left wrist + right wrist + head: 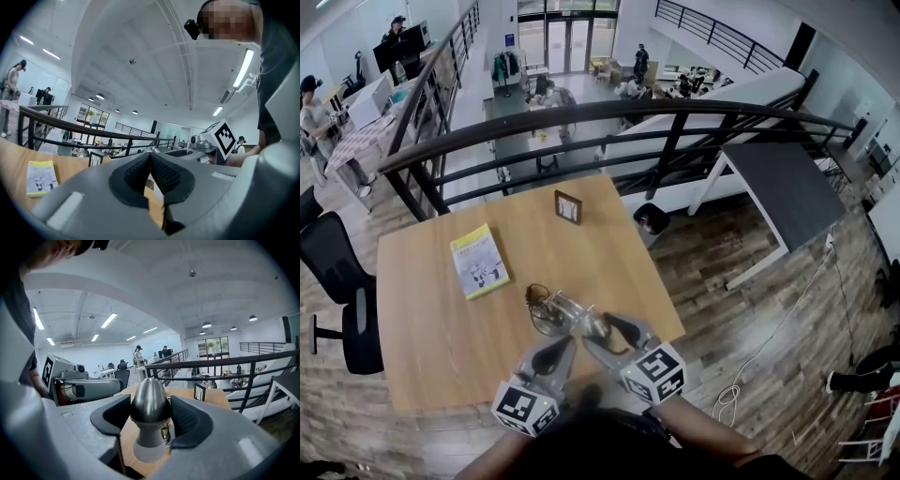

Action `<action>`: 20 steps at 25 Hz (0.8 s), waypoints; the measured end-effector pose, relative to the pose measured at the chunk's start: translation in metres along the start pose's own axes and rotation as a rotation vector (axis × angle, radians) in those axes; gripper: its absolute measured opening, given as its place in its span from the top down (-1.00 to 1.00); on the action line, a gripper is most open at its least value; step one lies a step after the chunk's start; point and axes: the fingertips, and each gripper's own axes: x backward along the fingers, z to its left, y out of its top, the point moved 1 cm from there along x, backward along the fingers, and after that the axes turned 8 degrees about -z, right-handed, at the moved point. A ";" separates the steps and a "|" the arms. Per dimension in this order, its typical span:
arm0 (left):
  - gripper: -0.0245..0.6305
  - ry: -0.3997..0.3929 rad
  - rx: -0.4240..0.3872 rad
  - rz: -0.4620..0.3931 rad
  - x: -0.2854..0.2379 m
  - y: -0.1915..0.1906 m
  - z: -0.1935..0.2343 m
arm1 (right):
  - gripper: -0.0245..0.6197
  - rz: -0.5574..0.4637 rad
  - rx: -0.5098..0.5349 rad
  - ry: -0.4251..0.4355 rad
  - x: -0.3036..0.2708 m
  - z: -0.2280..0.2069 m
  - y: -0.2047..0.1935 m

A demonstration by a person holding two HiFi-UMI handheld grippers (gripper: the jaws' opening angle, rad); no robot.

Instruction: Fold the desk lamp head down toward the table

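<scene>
A small metal desk lamp (565, 312) lies low on the wooden table (441, 328) near its front edge, with a wire-ring base (542, 309) at its left. Its bullet-shaped silver head (150, 404) sits between the jaws of my right gripper (150, 414), whose pads stand wide at its sides without pressing. In the head view my right gripper (605, 328) reaches in from the lower right. Just left of the lamp head, my left gripper (565, 344) points level, and its pads (161, 176) meet with nothing seen between them.
A yellow booklet (479, 261) lies at the table's left. A small framed picture (568, 206) stands at the far edge, with a black railing (609, 117) and a drop behind it. A black office chair (337, 281) stands left of the table.
</scene>
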 end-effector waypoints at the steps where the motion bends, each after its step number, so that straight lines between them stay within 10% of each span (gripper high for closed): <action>1: 0.92 -0.001 0.000 0.001 0.001 -0.003 0.000 | 0.10 -0.002 0.001 -0.001 0.001 0.000 0.000; 20: 0.92 -0.001 0.013 0.039 0.013 -0.015 -0.001 | 0.11 0.164 0.034 -0.018 0.016 0.004 -0.098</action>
